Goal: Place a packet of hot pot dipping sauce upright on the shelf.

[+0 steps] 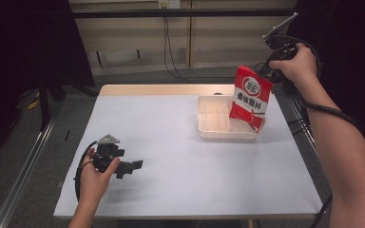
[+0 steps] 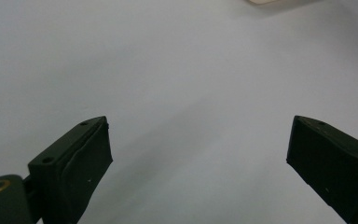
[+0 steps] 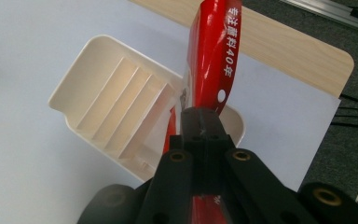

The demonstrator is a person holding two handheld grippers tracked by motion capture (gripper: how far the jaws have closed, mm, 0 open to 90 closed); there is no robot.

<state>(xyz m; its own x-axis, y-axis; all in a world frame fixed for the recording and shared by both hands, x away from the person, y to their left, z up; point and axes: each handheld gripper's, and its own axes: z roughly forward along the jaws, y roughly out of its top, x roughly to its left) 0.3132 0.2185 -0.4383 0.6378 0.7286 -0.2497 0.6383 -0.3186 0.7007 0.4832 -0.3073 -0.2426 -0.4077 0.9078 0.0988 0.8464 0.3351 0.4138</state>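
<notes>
Now | right gripper (image 3: 200, 116) clamps red packet (image 1: 251, 97), "40年" legible | left gripper (image 2: 200, 158) released

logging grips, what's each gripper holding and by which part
The right gripper pinches the red packet by its top edge, above the tray. The left gripper is open, holding nothing.

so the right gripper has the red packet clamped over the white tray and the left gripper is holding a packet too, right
Not quite. The right gripper does clamp the red packet over the white tray, but the left gripper holds nothing: the left gripper view shows its jaws wide apart with only bare table between them, and the high view shows it low over the table.
</notes>
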